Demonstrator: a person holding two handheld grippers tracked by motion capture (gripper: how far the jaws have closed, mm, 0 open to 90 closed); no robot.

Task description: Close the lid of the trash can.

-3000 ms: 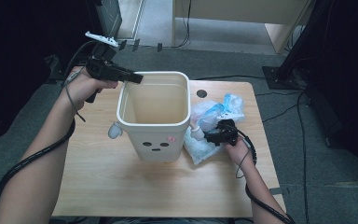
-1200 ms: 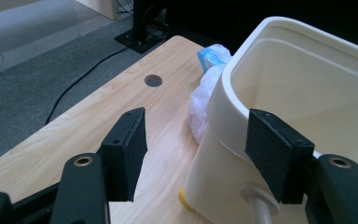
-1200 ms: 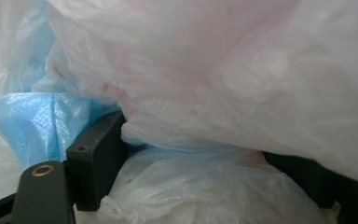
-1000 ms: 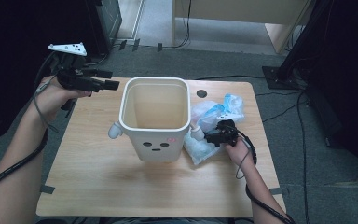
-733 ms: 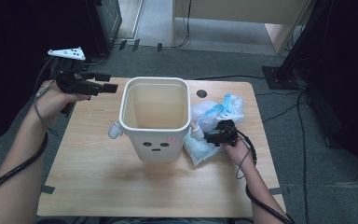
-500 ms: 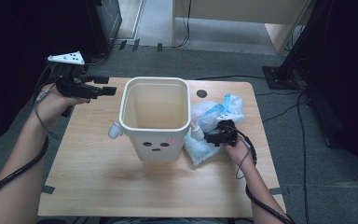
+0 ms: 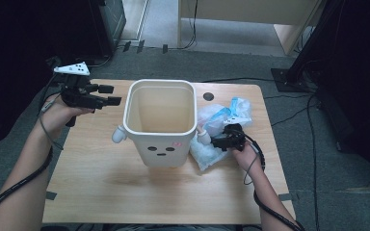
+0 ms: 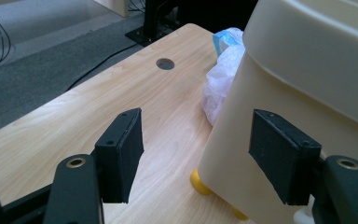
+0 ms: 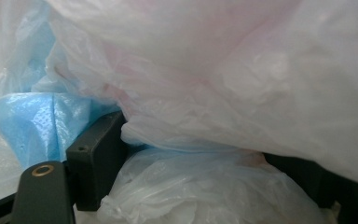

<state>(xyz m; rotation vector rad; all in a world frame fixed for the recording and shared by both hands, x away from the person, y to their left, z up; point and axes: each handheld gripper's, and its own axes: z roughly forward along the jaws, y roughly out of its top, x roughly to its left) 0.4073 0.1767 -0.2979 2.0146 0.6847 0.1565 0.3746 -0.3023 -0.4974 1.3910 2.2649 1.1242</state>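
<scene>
The right gripper (image 7: 218, 142) grasps the crumpled white and blue plastic bags (image 7: 220, 120) right of the cream plastic bin (image 7: 160, 144), while the left gripper (image 7: 112, 95), released, hangs left of it.

Left tongs (image 7: 110, 95) held level with jaws apart; right tongs (image 7: 215, 143) low, jaws spread wide.

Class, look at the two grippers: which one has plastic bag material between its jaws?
The right gripper, buried in the pile of plastic bags beside the bin. The left gripper hovers open and empty on the bin's other side.
</scene>
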